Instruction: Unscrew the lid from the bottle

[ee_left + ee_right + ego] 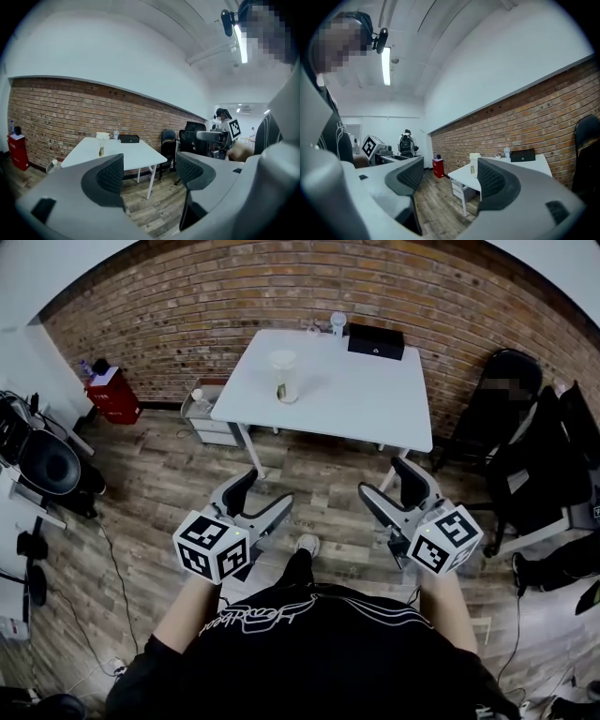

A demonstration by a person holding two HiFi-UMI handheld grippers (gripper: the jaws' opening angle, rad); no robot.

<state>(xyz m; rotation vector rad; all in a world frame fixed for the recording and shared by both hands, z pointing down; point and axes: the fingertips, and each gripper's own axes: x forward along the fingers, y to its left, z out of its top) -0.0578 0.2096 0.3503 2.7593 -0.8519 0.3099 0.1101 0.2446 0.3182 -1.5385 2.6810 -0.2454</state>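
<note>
Ahead: smooth white table (375, 404), cylindrical bottle (287, 388), brick wall (281, 287).

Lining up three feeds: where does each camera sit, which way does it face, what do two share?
Head view: on the person's head, facing steeply down; floor, table, bottle; left gripper, right gripper, forearms.
Left gripper view: on that gripper, along its open jaws toward the table; right gripper at right.
Right gripper view: likewise toward the table; left gripper's cube at left.
All share table and bottle.
</note>
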